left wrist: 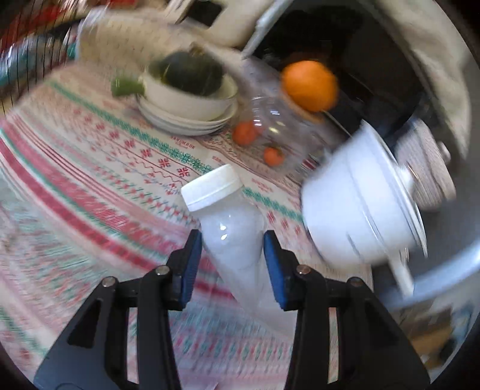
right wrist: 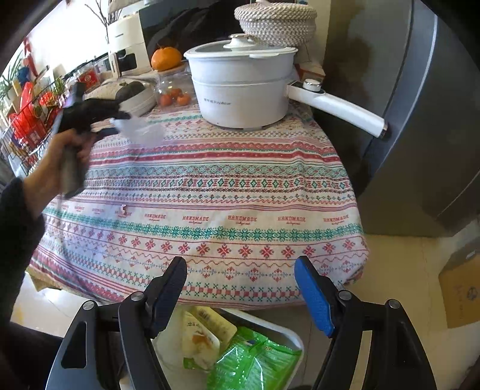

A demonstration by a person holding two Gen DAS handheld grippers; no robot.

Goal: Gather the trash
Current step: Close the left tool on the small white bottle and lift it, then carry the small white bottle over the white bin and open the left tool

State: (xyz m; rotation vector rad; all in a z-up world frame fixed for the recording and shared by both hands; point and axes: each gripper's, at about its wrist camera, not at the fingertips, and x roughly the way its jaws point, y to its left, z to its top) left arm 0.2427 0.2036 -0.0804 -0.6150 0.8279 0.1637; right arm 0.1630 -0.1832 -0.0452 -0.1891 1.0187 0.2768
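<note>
Above the patterned cloth tabletop (right wrist: pixel 228 192), the left gripper (left wrist: pixel 232 249) is grasping a smooth, translucent plastic bottle (left wrist: pixel 231 234) with a white cap. Below, the right gripper (right wrist: pixel 240 288) is hanging with jaws released over a bin (right wrist: pixel 288 336) of crinkled green wrappers (right wrist: pixel 255 360).

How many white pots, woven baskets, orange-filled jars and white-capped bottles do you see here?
White lidded pot with a long handle: 1
Woven lidded basket: 1
Clear glass jar holding small oranges: 1
White-capped translucent plastic bottle, gripped by the left gripper: 1
Total: 4
</note>
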